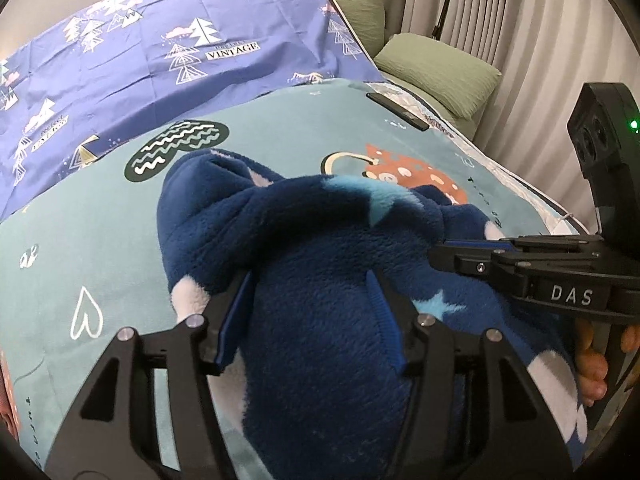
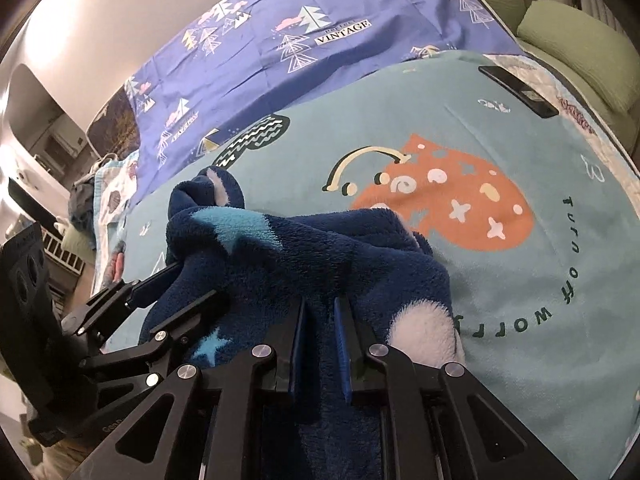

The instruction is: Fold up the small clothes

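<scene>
A small dark blue fleece garment (image 1: pixel 320 248) with light blue stars and white patches lies bunched on the teal blanket (image 1: pixel 80 248). My left gripper (image 1: pixel 310 276) has fleece bulging between its wide-apart fingers. My right gripper (image 1: pixel 444 250) enters from the right in the left wrist view, pinching the garment's edge. In the right wrist view, my right gripper (image 2: pixel 320 304) is shut on a fold of the garment (image 2: pixel 320 256), and the left gripper (image 2: pixel 192 280) reaches into the fleece from the lower left.
The blanket (image 2: pixel 520 320) has an orange heart print and covers a bed. A blue tree-print sheet (image 1: pixel 160 40) lies behind. A black phone-like object (image 1: pixel 396 112) lies near the far edge. Green pillows (image 1: pixel 440 72) and curtains are at right.
</scene>
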Action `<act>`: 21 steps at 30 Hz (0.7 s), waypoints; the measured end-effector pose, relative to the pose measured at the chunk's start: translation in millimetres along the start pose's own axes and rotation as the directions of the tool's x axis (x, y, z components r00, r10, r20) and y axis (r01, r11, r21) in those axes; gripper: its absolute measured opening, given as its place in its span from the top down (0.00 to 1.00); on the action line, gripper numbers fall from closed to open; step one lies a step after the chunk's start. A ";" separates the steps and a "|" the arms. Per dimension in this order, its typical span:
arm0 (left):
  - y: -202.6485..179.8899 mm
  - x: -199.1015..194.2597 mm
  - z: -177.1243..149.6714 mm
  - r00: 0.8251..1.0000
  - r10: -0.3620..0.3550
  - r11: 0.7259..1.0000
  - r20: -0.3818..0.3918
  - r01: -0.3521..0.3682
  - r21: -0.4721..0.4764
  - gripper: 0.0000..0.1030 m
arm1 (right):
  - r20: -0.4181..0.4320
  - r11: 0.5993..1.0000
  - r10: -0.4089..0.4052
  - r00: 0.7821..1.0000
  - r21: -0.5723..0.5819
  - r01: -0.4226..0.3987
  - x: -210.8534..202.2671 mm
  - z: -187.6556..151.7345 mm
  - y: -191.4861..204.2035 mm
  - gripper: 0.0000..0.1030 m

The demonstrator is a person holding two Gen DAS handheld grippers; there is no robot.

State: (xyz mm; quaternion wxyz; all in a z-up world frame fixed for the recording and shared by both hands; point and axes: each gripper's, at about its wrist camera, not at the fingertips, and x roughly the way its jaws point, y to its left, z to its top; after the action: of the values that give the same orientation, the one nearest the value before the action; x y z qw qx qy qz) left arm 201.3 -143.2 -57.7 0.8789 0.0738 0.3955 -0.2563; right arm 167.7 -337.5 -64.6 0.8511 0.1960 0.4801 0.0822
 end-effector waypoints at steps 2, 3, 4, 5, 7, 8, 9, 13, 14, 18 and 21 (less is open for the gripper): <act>-0.6 -1.6 -0.5 1.000 0.008 1.000 0.003 -0.008 -0.002 0.42 | 0.008 1.000 0.020 1.000 0.012 -0.020 -1.5 -0.3 -3.4 0.87; -1.8 -3.4 -0.2 1.000 0.017 1.000 0.003 -0.017 -0.003 0.42 | 0.012 0.999 0.028 1.000 0.016 -0.028 -2.3 -0.6 -4.8 0.87; -2.9 -5.3 0.0 1.000 0.023 1.000 0.003 -0.023 -0.003 0.42 | 0.015 0.999 0.036 0.999 0.019 -0.037 -3.4 -1.0 -5.6 0.87; -4.4 -8.7 0.7 0.999 0.033 0.999 0.007 -0.032 -0.005 0.42 | 0.020 0.998 0.051 0.998 0.023 -0.052 -6.7 -2.1 -8.2 0.87; -6.0 -18.9 2.1 0.999 0.039 0.999 0.018 -0.039 -0.014 0.41 | 0.026 0.996 0.078 0.997 0.033 -0.079 -14.0 -1.9 -9.3 0.85; -4.1 -28.4 2.2 0.999 0.035 0.999 0.028 -0.034 -0.037 0.37 | 0.031 0.994 0.096 0.995 0.043 -0.097 -22.1 -2.5 -10.4 0.84; -1.0 -38.7 2.0 0.999 0.026 0.997 0.041 -0.023 -0.067 0.31 | 0.040 0.990 0.125 0.991 0.055 -0.127 -34.8 -3.5 -12.0 0.79; 13.8 -84.5 -9.4 0.987 -0.074 0.988 0.146 0.092 -0.122 0.08 | 0.175 0.980 0.175 0.969 0.060 -0.188 -95.8 -14.5 -28.9 0.07; 17.0 -91.6 -15.8 0.985 -0.083 0.987 0.152 0.102 -0.122 0.04 | 0.197 0.983 0.165 0.966 0.050 -0.178 -107.8 -19.0 -36.3 0.01; 25.2 -86.8 -45.6 0.983 -0.176 0.971 0.056 0.182 -0.151 0.03 | 0.100 0.974 0.201 0.974 0.088 -0.210 -112.5 -41.7 -74.5 0.00; 33.0 -69.6 -67.1 0.952 -0.305 0.920 -0.005 0.294 -0.259 0.03 | -0.003 0.948 0.274 0.962 0.169 -0.270 -92.9 -63.5 -94.3 0.00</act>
State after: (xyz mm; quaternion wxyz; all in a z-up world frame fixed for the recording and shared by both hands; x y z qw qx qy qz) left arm 135.3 -65.3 -54.4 0.8223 -0.0953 0.4516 -0.3329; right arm 60.3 -437.6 -60.0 0.8057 0.3299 0.4650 0.1607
